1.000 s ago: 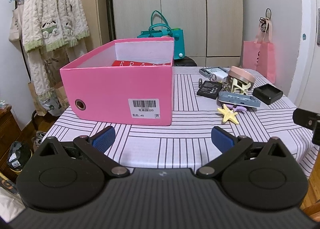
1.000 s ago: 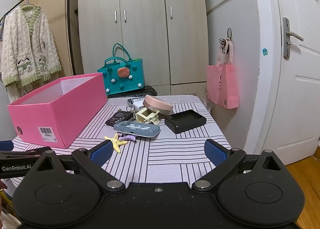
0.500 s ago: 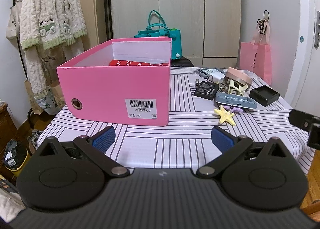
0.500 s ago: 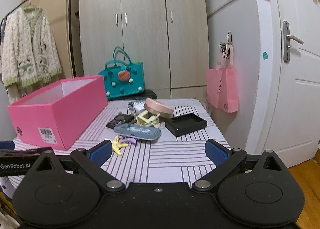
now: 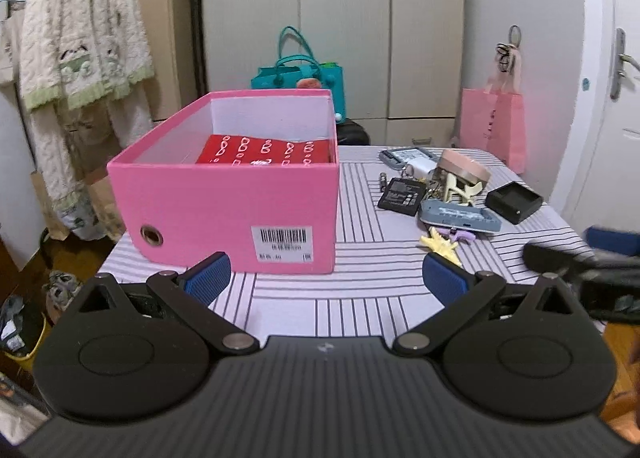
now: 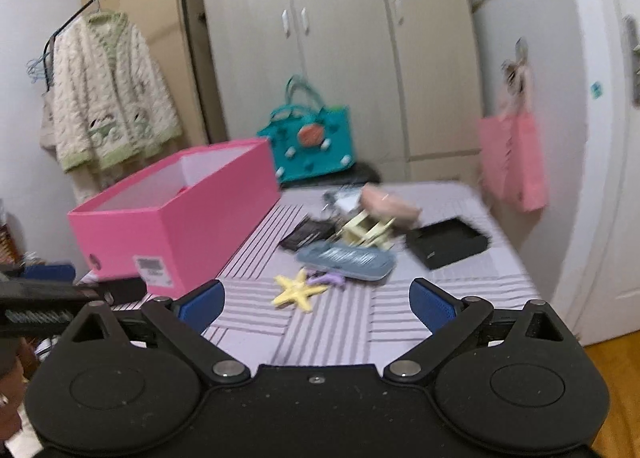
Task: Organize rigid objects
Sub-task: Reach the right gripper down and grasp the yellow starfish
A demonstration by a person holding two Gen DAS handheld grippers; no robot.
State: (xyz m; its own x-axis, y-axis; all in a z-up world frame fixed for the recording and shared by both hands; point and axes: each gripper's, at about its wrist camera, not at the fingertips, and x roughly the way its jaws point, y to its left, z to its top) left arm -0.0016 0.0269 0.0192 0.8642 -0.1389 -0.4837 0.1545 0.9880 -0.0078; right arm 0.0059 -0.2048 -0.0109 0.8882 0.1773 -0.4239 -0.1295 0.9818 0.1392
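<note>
Left wrist view: left gripper (image 5: 326, 276) spread wide and empty before pink box (image 5: 236, 210) holding a red packet (image 5: 266, 150) on the striped desk (image 5: 360, 286); right gripper (image 6: 316, 302) likewise spread, empty, near yellow starfish (image 6: 298, 290) beside the small-item pile.

Barcode label (image 5: 286, 244) on pink box (image 5: 224, 214), its print too blurred to read

pink shoebox (image 5: 236, 214) at 11 o'clock, clutter at 2 o'clock
left gripper (image 5: 326, 278) spread wide, empty; red patterned box (image 5: 266, 150) lies inside the shoebox.
</note>
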